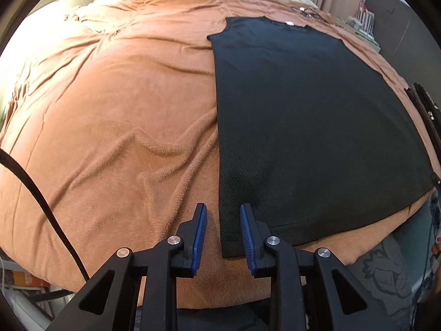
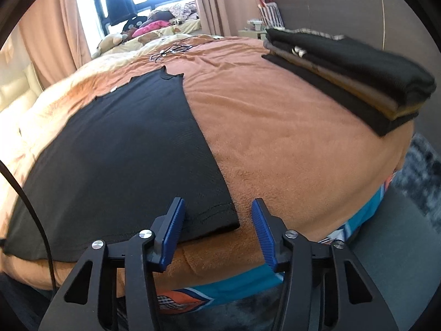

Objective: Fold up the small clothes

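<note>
Black mesh fabric lies flat on the bed in front of you: a sleeveless top spread on the orange-brown fleece blanket, hem toward you, neckline at the far end.

Your left hand-held gripper points forward and low over the near left corner of the hem. Its blue fingers are parted, one on each side of the garment's left edge, and nothing is pinched between them.

Your right hand-held gripper sits the same way at the near right corner. It is spread wider, with the left finger over the fabric and the right one over bare blanket, and it too has hold of nothing.

You can see a small white tag inside the neckline, but its writing is too small to read.

To your right, a stack of folded clothes in black and brown rests on the blanket, well apart from the top. Beyond the neckline a thin cable lies on the blanket, and stuffed toys crowd the far end by the curtains.
</note>
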`<state>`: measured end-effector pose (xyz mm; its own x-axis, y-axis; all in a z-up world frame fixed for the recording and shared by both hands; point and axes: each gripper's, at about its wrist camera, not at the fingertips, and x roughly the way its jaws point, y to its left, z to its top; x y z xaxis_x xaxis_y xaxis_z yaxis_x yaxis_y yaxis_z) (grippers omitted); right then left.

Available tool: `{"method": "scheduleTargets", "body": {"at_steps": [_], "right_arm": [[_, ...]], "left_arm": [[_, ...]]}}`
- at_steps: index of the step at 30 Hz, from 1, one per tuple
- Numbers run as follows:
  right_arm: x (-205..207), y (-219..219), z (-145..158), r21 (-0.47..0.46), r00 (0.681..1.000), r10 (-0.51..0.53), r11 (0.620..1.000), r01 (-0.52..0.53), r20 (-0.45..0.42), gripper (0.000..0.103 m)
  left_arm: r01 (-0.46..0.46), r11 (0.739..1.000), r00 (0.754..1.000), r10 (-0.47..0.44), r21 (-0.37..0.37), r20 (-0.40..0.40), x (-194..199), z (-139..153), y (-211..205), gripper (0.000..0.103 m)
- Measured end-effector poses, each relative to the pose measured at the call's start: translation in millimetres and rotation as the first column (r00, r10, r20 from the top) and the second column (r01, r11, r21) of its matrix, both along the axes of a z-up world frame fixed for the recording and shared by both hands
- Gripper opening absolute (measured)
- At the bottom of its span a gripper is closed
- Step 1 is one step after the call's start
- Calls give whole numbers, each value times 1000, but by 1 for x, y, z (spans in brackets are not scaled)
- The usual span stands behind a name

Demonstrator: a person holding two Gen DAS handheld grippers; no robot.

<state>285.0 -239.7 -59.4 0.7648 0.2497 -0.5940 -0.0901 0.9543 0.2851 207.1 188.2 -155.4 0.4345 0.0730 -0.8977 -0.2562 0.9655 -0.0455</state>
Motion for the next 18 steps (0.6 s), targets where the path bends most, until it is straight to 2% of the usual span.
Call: {"method": "scheduleTargets", "body": {"at_steps": [5, 8, 11, 12, 14, 18], "right_arm": [[-2, -23, -2, 107, 1000, -8, 994, 9, -6, 36], [-6, -36, -7, 214, 1000, 5, 977, 0, -24, 32], [-3, -46, -12, 287, 999, 13, 958, 0, -44, 17], [-2, -50, -12, 301, 999, 15, 954, 1, -49, 9], [-1, -57, -12, 335, 999, 22, 942, -4, -49, 5], [-12, -68, -2, 356, 999, 34, 934, -29, -6, 4]], "left_arm": [[8, 1000, 1000, -8, -13, -16, -3, -1, -3, 27], [-4, 999, 1000, 4, -40, -19, -6, -4, 1, 27], [-26, 997, 1000, 25, -73, -10, -7, -6, 5, 27], [-33, 996, 999, 32, -82, -5, -8, -6, 6, 24], [-48, 993, 999, 49, -106, 8, -11, -4, 8, 9], [-47, 993, 998, 52, -111, 43, -21, 9, 4, 5]]}}
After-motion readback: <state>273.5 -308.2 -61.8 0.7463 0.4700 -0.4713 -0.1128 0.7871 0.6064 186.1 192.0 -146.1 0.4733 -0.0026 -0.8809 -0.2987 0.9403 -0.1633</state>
